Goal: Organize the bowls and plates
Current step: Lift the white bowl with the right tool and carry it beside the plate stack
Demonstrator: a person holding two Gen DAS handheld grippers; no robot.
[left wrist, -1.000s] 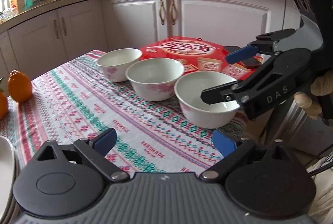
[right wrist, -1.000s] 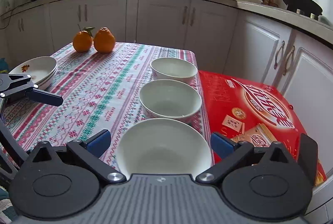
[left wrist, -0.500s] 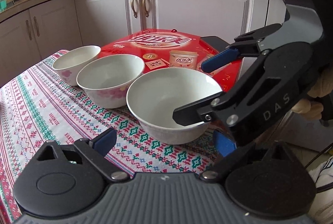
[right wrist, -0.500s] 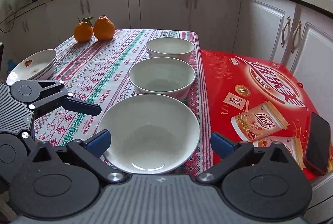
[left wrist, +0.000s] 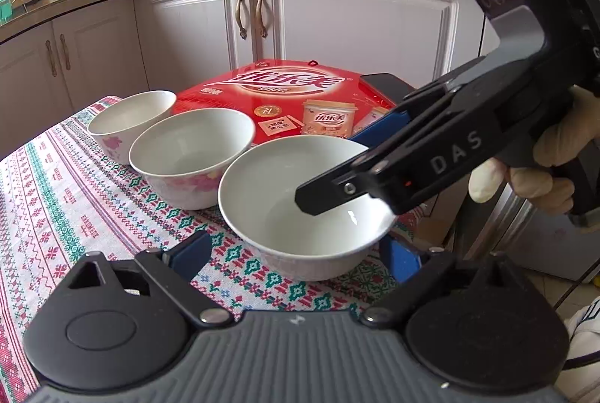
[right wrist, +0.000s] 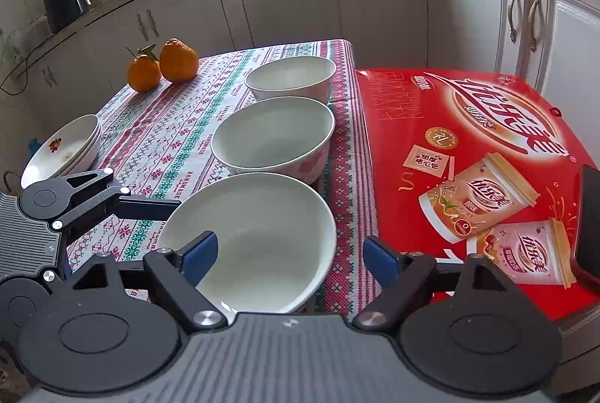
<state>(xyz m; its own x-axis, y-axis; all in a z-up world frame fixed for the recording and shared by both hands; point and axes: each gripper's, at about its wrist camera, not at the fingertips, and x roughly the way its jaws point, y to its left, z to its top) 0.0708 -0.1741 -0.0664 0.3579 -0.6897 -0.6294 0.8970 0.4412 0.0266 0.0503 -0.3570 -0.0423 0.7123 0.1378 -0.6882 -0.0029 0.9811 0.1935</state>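
Three white bowls stand in a row on the table, all with nothing in them: the near bowl at 6 o'clock in the right wrist view, the middle bowl touching it, and the far bowl toward 12; stacked plates sit at 9 o'clock. The right tool has its fingers apart, the left pad inside the near bowl and the right pad outside its rim. The left tool, also apart, straddles the same bowl.
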